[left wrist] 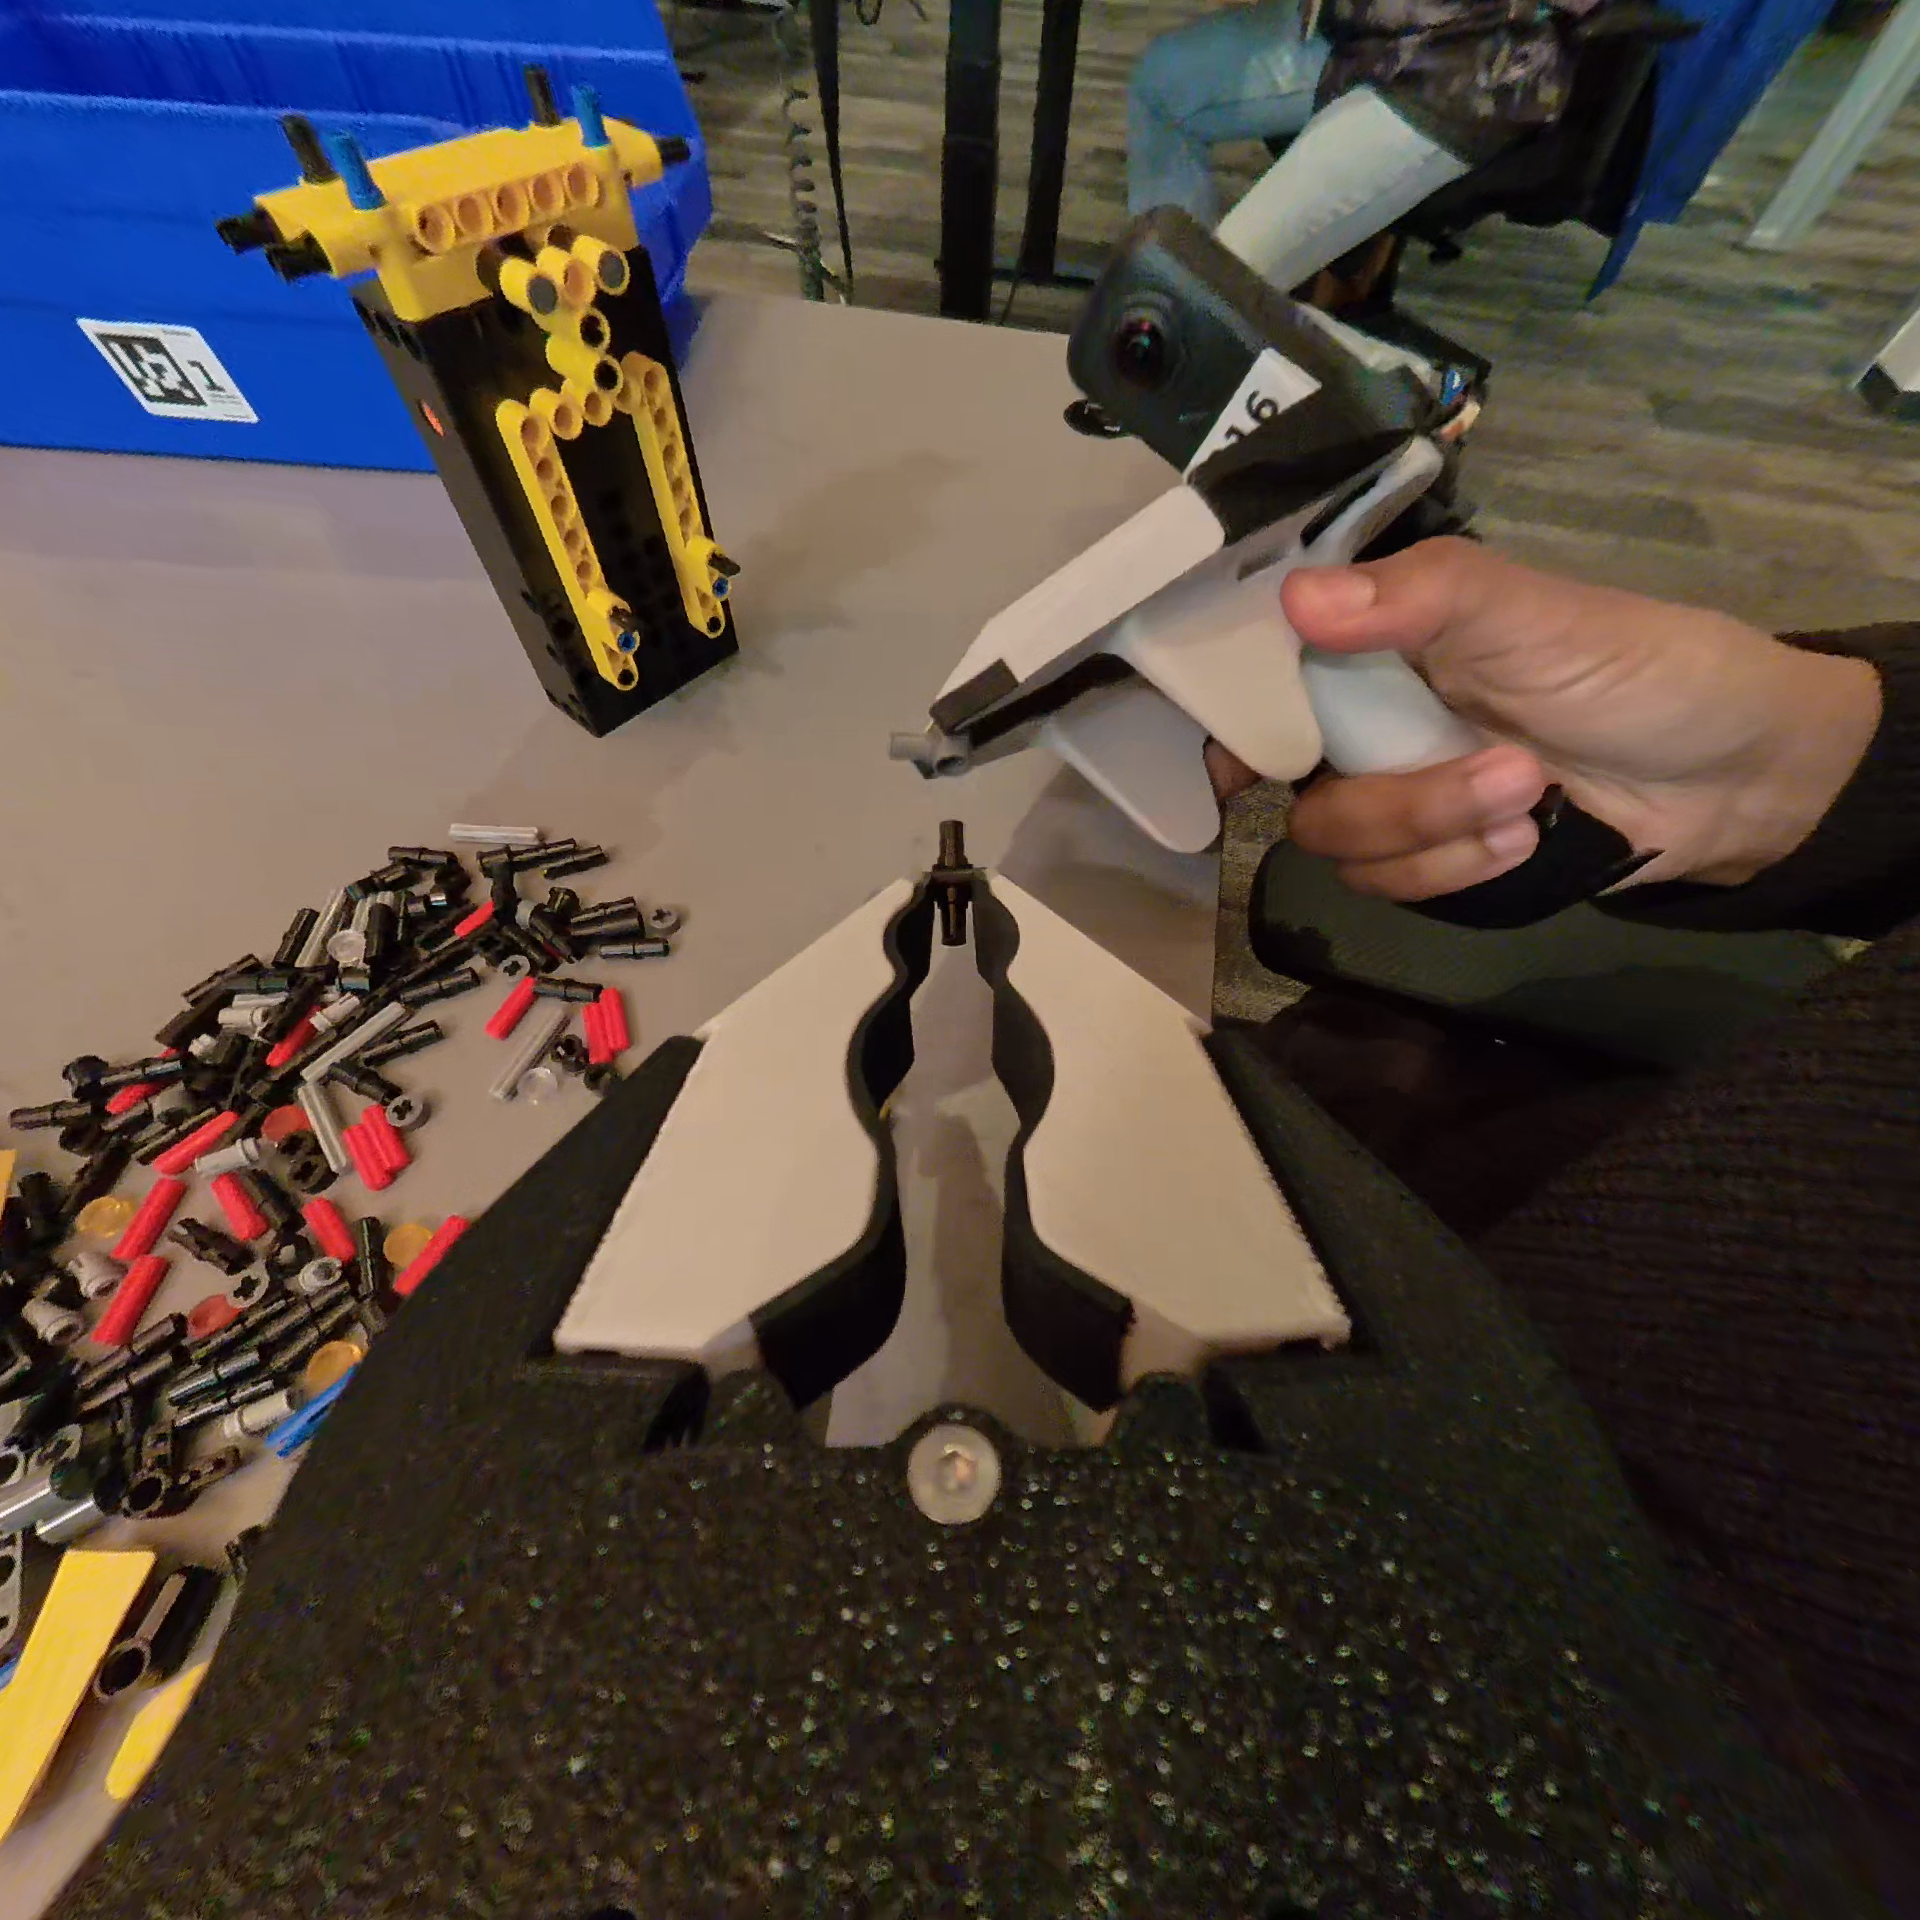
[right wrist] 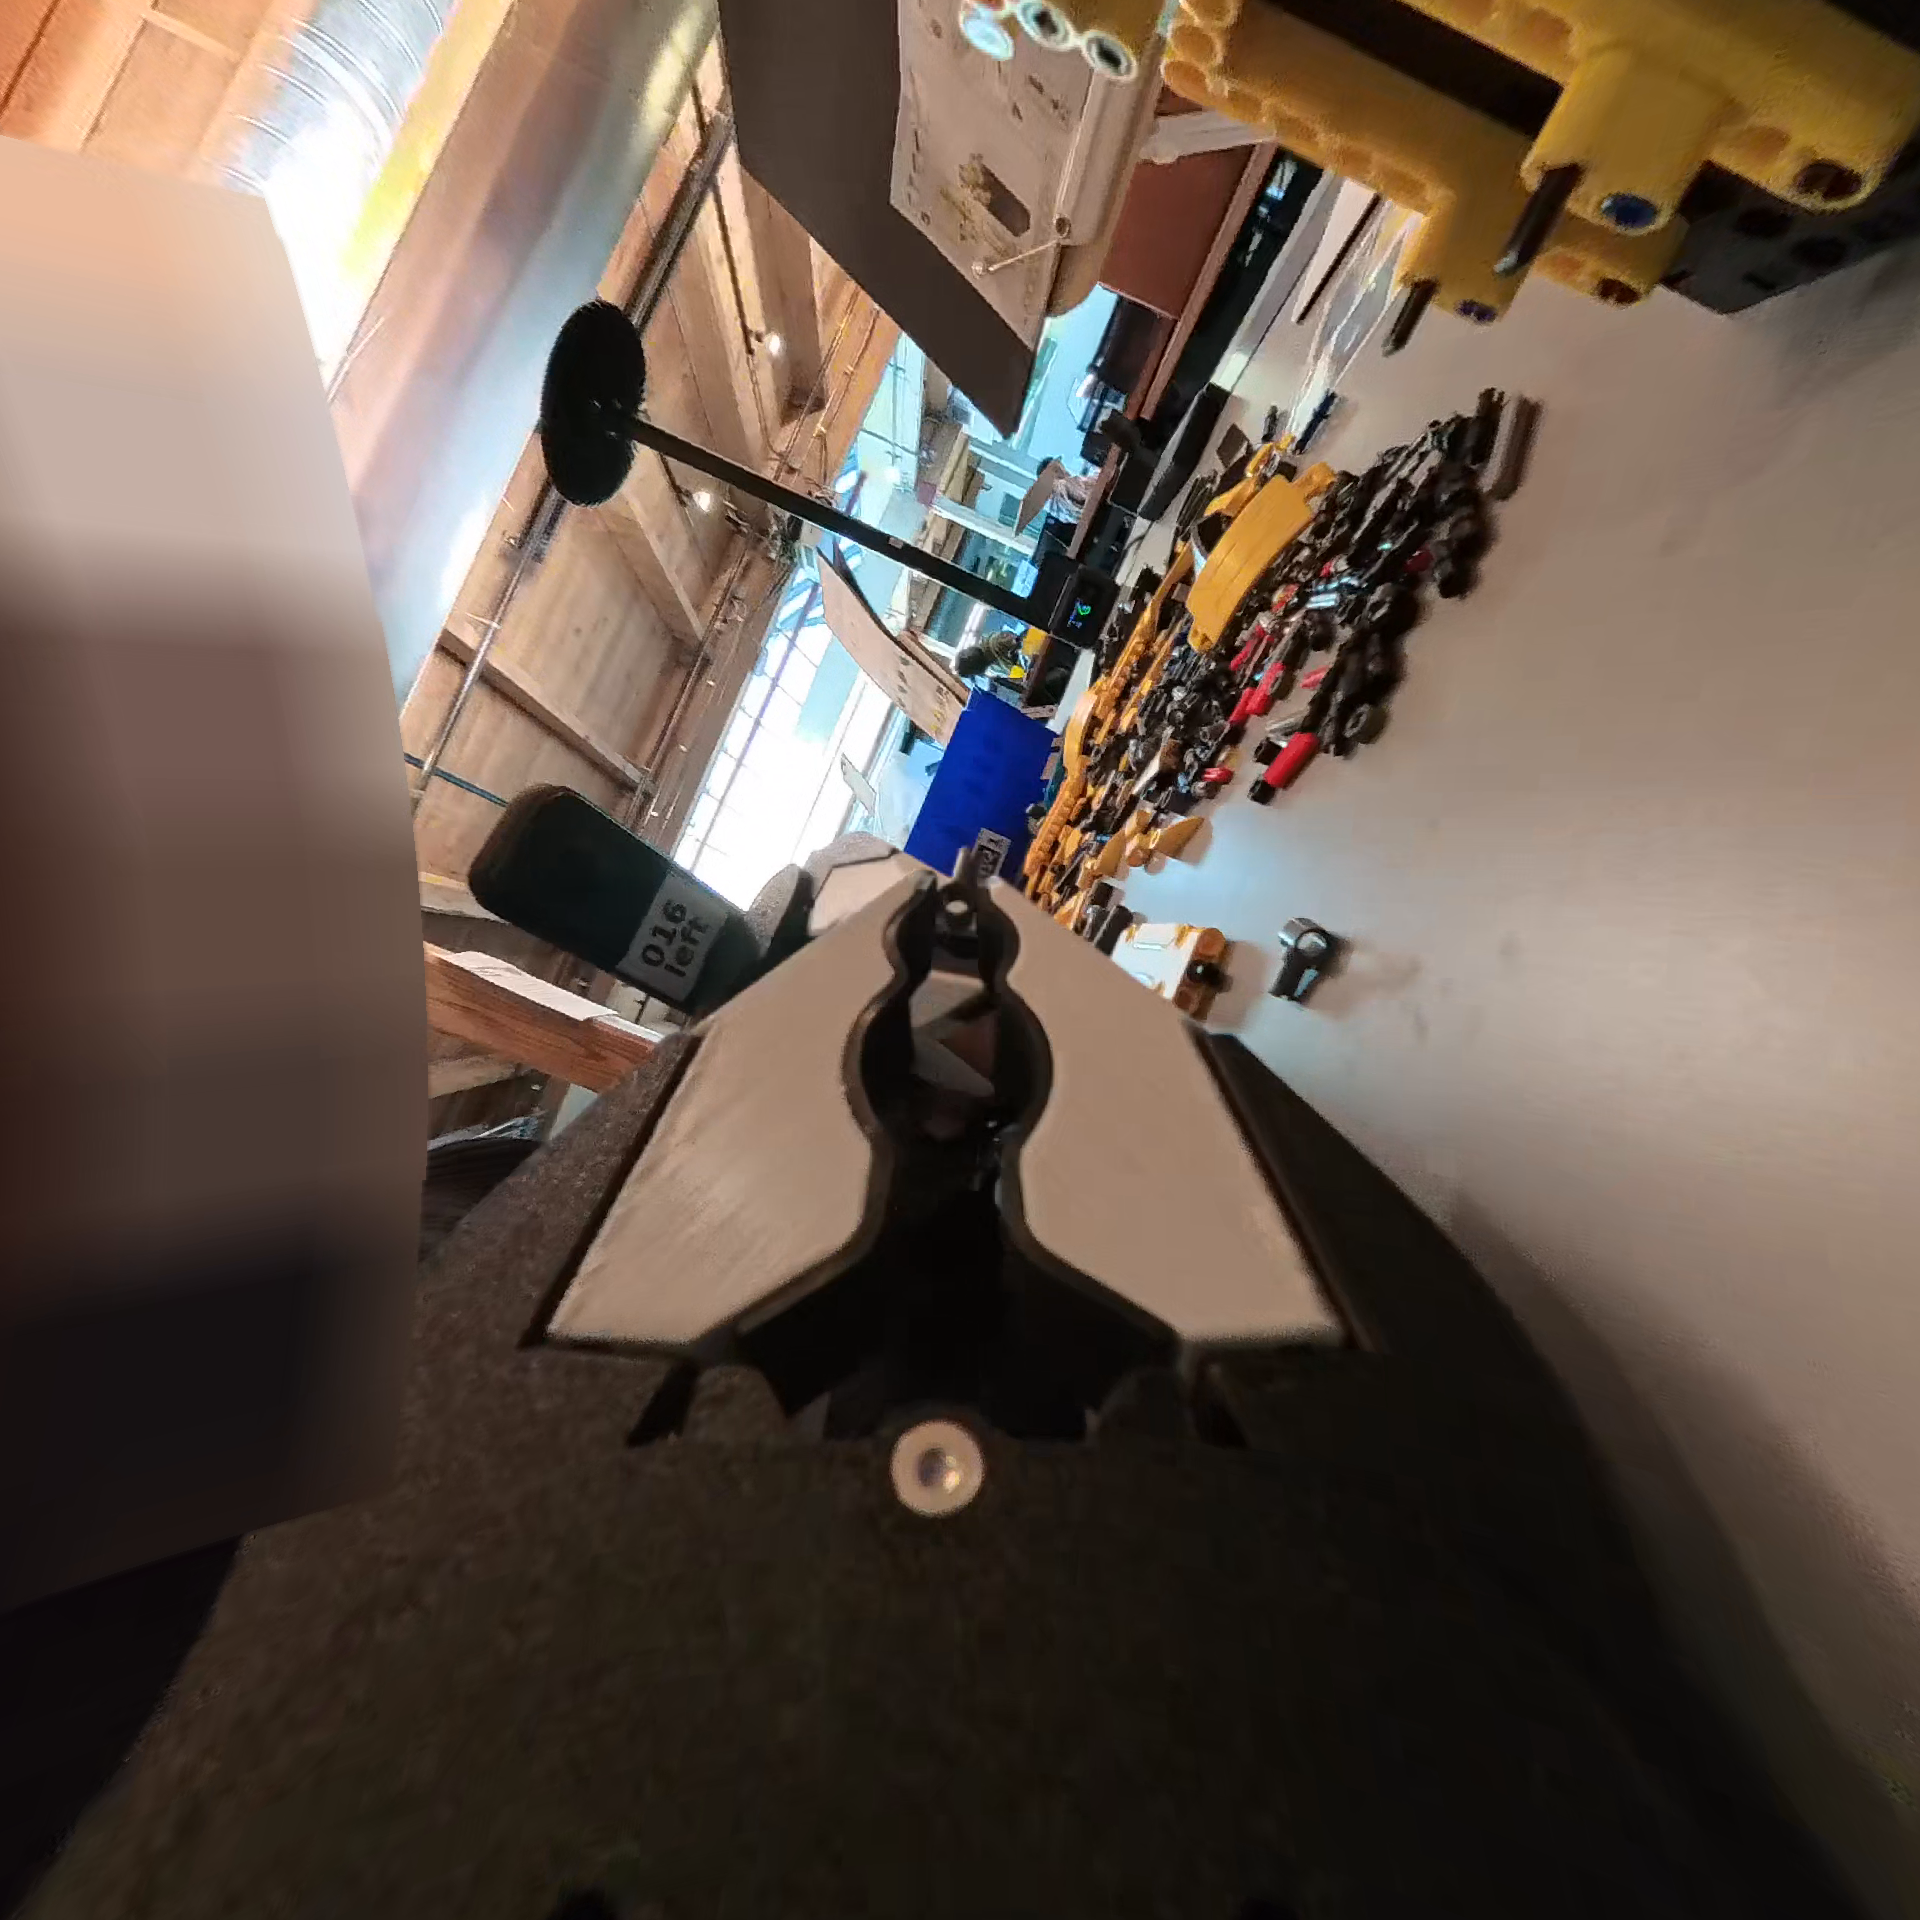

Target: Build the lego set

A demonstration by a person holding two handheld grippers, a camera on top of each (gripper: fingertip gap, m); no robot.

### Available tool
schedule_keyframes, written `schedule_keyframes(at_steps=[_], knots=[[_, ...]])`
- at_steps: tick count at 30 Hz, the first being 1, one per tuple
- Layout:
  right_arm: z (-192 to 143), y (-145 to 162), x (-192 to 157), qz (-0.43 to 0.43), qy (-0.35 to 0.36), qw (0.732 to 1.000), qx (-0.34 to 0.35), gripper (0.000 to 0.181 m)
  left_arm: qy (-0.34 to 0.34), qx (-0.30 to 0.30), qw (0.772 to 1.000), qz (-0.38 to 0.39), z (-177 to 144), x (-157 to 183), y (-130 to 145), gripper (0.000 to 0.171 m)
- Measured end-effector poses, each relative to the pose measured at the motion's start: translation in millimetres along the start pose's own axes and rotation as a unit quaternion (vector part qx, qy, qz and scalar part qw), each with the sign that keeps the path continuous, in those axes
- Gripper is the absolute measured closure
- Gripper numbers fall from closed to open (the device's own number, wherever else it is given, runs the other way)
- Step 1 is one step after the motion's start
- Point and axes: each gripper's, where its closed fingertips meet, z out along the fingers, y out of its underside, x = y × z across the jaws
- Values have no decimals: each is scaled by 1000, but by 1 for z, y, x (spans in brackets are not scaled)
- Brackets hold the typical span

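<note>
My left gripper (left wrist: pixel 951 896) is shut on a small black pin (left wrist: pixel 950 847), which sticks out upright past its tips. My right gripper (left wrist: pixel 948 734), held by a hand (left wrist: pixel 1579 727), comes in from the right and is shut on a small grey connector (left wrist: pixel 916 748). The connector hangs just above the pin, a small gap apart. In the right wrist view my right gripper (right wrist: pixel 961 906) has its jaws together, and the piece at its tips is small and dark. The left gripper's body (right wrist: pixel 623 914) shows behind it.
A black and yellow beam model (left wrist: pixel 561 436) stands on the grey table (left wrist: pixel 852 468), with a blue bin (left wrist: pixel 156 208) behind it. A pile of black, red and grey pins (left wrist: pixel 291 1091) lies at left. Yellow panels (left wrist: pixel 62 1652) lie near the front edge. A loose grey piece (right wrist: pixel 1304 956) sits apart. Only a small space, under 4 cm, lies between the two pairs of fingers.
</note>
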Motion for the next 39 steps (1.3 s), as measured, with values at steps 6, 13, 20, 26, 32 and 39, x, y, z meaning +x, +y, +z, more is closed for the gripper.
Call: schedule_keyframes(at_steps=[6,13,20,26,32,39], knots=[[3,7,6,-11,24,999,-18,175,-3,13,1000,-10,-2,-1,-2,165],[3,7,9,-13,46,999,-15,174,-15,15,1000,2,-3,-1,-3,166],[3,9,14,4,47,999,-12,174,-10,-9,1000,-18,1,-1,4,166],[1,10,18,-10,63,998,-11,176,-6,-15,999,-31,4,-1,5,166],[-1,15,23,-16,83,996,-27,175,-4,-19,1000,-23,5,1,6,167],[-2,13,17,34,40,999,-14,172,10,-1,999,-31,3,3,1,166]])
